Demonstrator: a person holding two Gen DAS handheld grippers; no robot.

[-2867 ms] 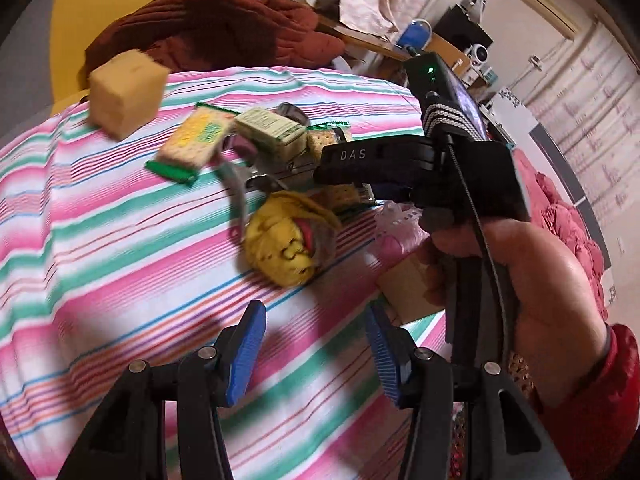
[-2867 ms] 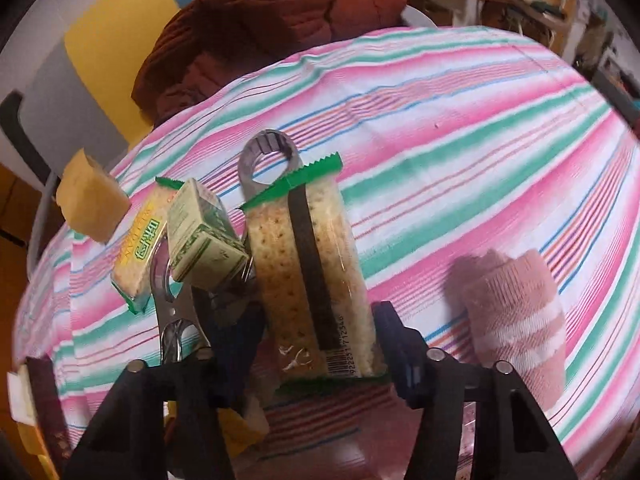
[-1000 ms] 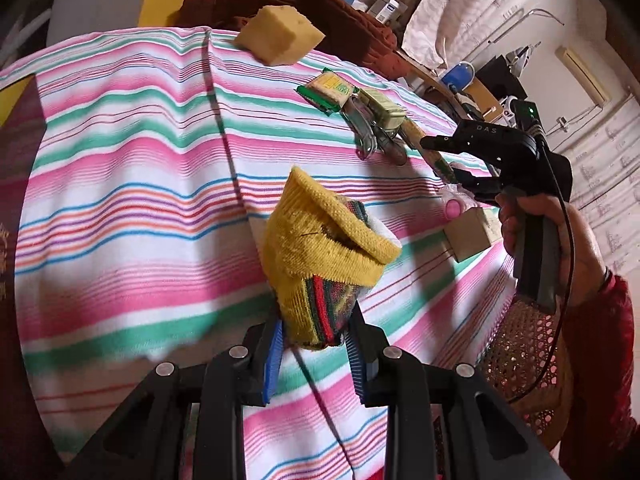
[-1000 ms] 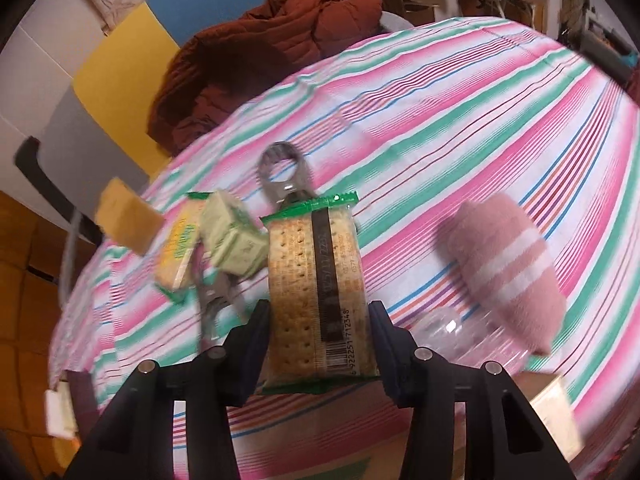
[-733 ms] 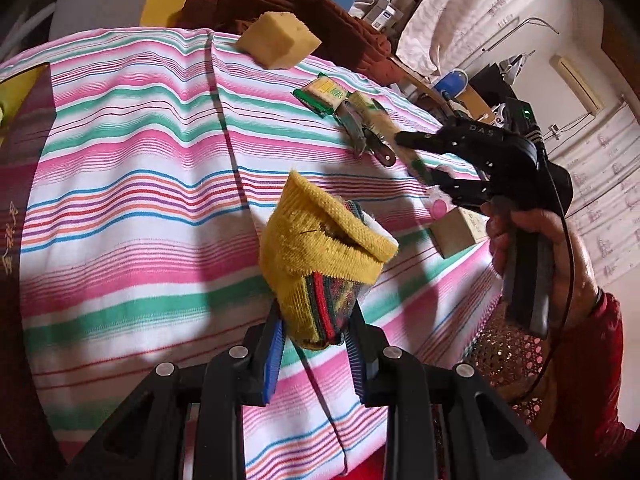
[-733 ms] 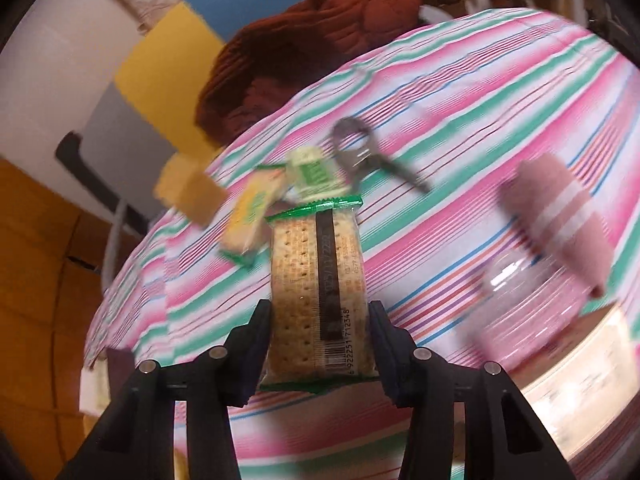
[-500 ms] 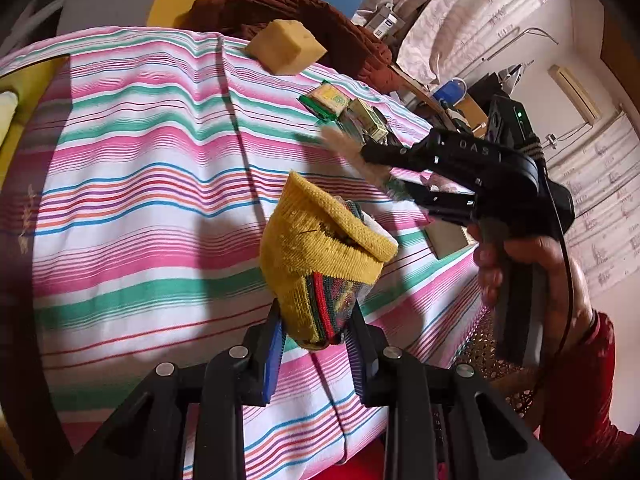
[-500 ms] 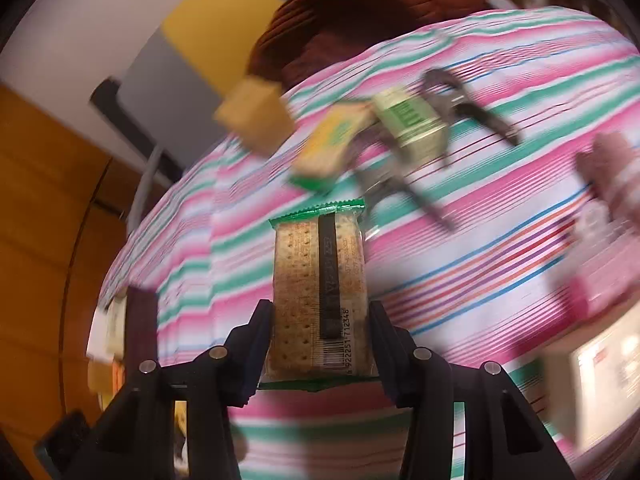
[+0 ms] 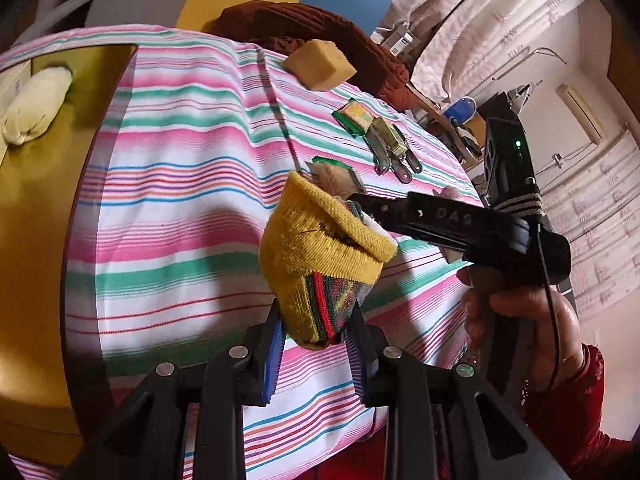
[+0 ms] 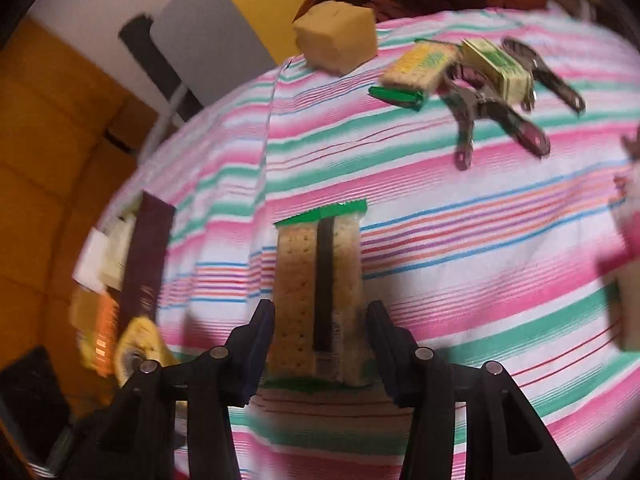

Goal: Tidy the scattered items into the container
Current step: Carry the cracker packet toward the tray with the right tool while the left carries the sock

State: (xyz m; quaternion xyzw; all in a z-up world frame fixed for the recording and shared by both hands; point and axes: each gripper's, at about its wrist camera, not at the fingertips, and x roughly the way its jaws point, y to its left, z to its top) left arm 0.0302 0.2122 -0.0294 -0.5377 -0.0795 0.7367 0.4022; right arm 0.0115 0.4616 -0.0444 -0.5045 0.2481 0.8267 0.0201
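Right wrist view, heavy motion blur toward the edges. Pink blurred shape (image 10: pixel 628 240) at the right edge, cut off; cannot tell what it is. Cluster of white, orange and yellow blurred things (image 10: pixel 108 304) at the left beside a dark brown strip (image 10: pixel 142 256); none can be identified. Print on the green-ended clear cracker packet (image 10: pixel 320 292) unreadable.

Left wrist view: the yellow knitted sock with striped inner folds (image 9: pixel 320 256) covers most of a cracker packet behind it; only a green edge shows. Cream soft bundle (image 9: pixel 34 104) at the left edge, partly cut off. Small items on the far desk too small to tell.
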